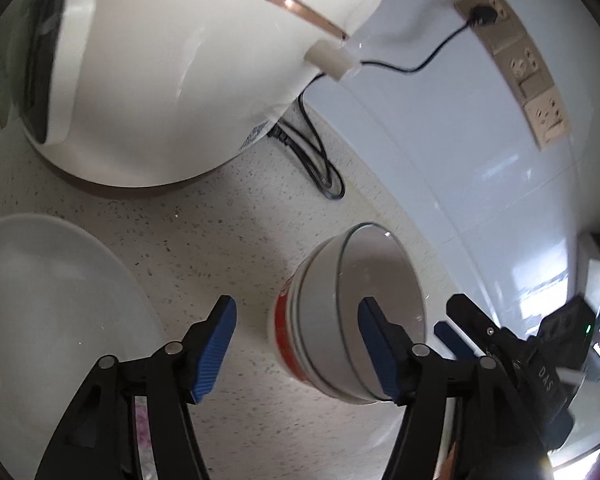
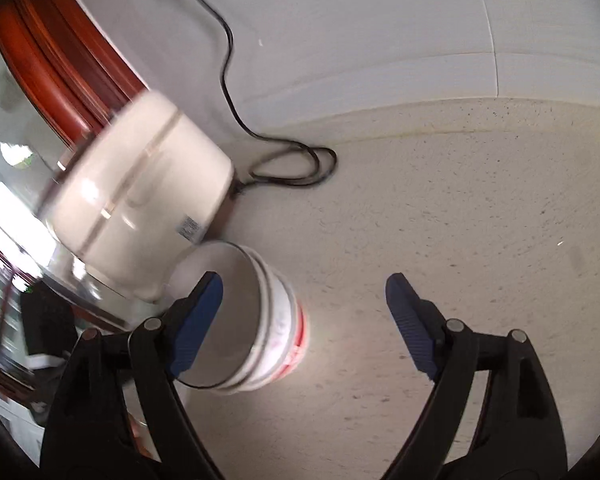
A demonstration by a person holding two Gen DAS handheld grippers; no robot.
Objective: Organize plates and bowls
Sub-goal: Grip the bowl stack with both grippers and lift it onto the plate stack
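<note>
Both hand-held grippers, left gripper and right gripper, stood open beside the stacked white, red-banded ceramic bowls at lower centre, where a stray finger could have tipped the stack.

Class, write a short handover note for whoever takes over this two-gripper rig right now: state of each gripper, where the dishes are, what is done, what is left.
Left gripper: open, nothing gripped; one finger sits in front of the bowl stack's mouth.
Right gripper: open, empty.
Bowl stack: nested bowls, red-banded one outermost, on the counter beside the rice cooker.
Plate: left of the stack, flat on the counter.
Done: bowls nested.
Left: probably placing the plate and stack together.
</note>
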